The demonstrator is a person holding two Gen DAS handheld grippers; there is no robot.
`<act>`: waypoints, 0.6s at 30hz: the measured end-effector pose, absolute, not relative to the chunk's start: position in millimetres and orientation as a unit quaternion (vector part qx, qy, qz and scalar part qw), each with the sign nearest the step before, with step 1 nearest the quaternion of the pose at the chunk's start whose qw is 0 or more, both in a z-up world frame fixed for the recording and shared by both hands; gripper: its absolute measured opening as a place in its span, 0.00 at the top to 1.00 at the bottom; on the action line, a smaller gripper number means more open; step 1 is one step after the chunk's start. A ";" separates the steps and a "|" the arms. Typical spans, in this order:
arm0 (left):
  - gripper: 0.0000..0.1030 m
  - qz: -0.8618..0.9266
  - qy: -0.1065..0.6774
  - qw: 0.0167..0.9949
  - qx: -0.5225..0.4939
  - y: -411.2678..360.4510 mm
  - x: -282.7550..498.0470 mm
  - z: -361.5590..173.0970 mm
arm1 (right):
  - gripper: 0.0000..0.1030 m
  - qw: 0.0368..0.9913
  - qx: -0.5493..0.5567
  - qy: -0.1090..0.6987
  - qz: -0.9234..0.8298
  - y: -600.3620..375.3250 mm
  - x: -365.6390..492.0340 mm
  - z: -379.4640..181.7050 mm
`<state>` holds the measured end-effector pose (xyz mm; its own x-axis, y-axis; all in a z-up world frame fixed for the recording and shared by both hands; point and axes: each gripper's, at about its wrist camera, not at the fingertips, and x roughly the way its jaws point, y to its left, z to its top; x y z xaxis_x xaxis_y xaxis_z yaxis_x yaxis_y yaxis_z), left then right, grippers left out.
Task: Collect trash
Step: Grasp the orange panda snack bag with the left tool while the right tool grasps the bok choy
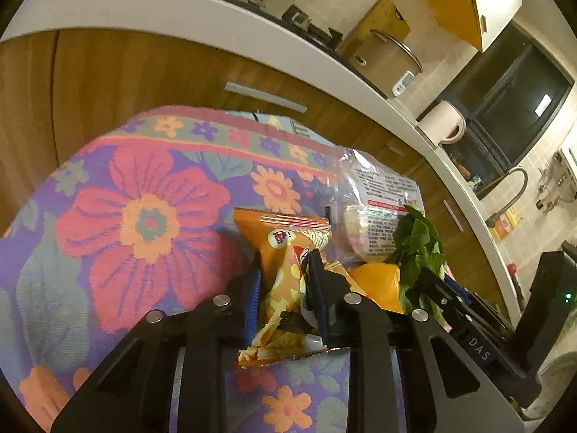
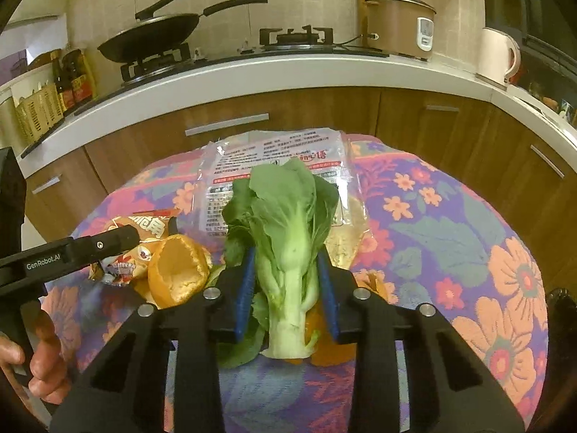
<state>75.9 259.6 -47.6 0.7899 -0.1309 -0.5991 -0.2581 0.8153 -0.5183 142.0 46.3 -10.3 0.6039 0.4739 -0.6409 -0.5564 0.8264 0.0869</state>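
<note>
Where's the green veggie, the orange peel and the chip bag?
Bok choy [image 2: 288, 252], right wrist view, pale stalk.
Orange peel [image 2: 178, 270], right wrist view, hollow inside.
Snack bag [image 1: 279, 249], left wrist view, orange front.

On the floral cloth [image 2: 450, 223], the orange peel [image 2: 178, 270] lay left of the bok choy [image 2: 285, 238], the snack packet [image 2: 126, 252] farther left, the clear plastic bag [image 2: 274, 151] behind.

Open floral cloth [image 1: 108, 187] left of clustered trash [image 1: 364, 216]

Warm, dim kitchen light on my feeds

Fisheye bends the counter [image 2: 274, 68] edges (dark vignette corners); glare on the plastic bag [image 2: 274, 158].
</note>
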 end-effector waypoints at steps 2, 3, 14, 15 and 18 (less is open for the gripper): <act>0.80 0.044 0.311 0.903 -0.295 259.4 70.9 -43.6 | 0.74 0.897 -0.053 0.329 0.290 41.8 139.2 -7.4; 0.80 0.048 0.303 0.906 -0.292 259.2 67.3 -40.9 | 0.74 0.899 -0.046 0.323 0.293 38.3 137.5 -5.2; 0.81 0.035 0.243 0.932 -0.266 238.5 21.1 -3.7 | 0.74 0.899 -0.006 0.292 0.326 1.9 107.3 18.1; 0.81 0.031 0.238 0.935 -0.261 234.2 17.9 1.3 | 0.74 0.900 -0.003 0.289 0.327 -2.4 104.2 20.5; 0.81 0.010 0.223 0.943 -0.247 213.1 11.6 20.1 | 0.74 0.904 0.013 0.278 0.325 -22.6 92.9 28.4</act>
<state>11.6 213.1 20.1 0.9007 -0.0912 -0.4248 -0.1284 0.8782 -0.4608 92.9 -22.6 28.4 0.6341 0.5949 -0.4939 -0.5801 0.7884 0.2047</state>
